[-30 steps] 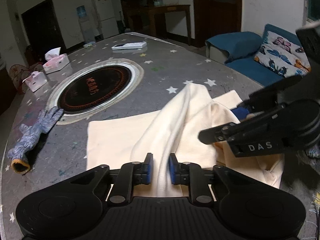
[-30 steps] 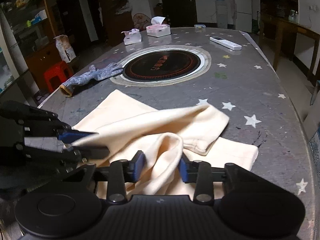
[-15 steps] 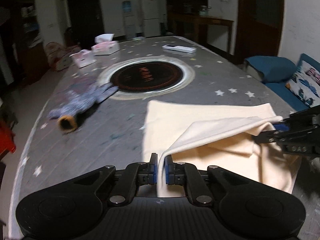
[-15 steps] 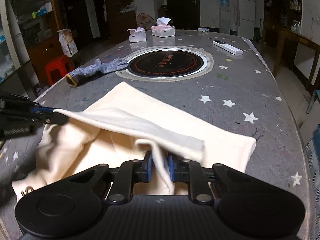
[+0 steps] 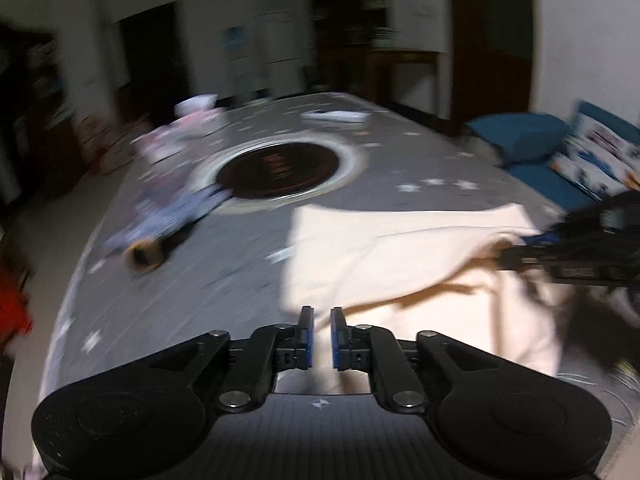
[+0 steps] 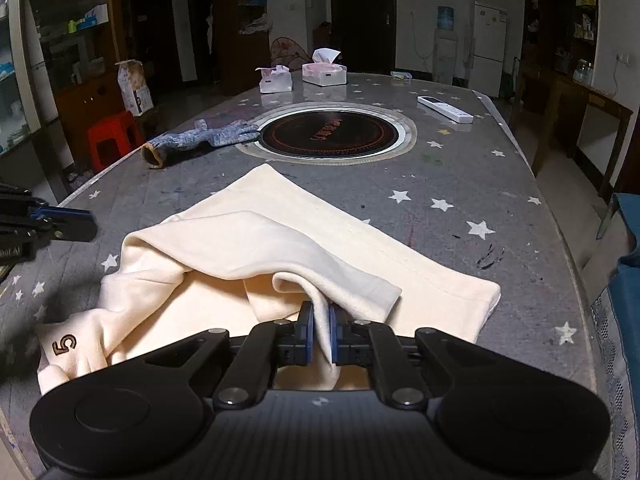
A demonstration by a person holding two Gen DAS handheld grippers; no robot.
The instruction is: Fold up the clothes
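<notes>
A cream garment [image 6: 360, 248] lies partly folded on the grey star-patterned table [image 6: 480, 168], with a "5" tag at its near left corner. My right gripper [image 6: 321, 332] is shut on a raised fold of the garment near its front edge. In the blurred left wrist view the garment [image 5: 380, 248] lies ahead and to the right, and the right gripper [image 5: 508, 254] pinches its far corner. My left gripper [image 5: 322, 334] has a narrow gap between its pads and holds nothing. In the right wrist view the left gripper [image 6: 80, 224] hovers left of the garment, apart from it.
A blue knit glove [image 6: 192, 142] lies beside the round black hob [image 6: 330, 132] set in the table. Two tissue boxes [image 6: 324, 72] and a white remote [image 6: 444, 109] sit further back. A red stool [image 6: 112, 140] stands off the left edge, a blue sofa [image 5: 520, 140] off the right.
My left gripper has let go of the garment's corner and pulled away left. The released layer has dropped onto the garment. My right gripper keeps its hold.
</notes>
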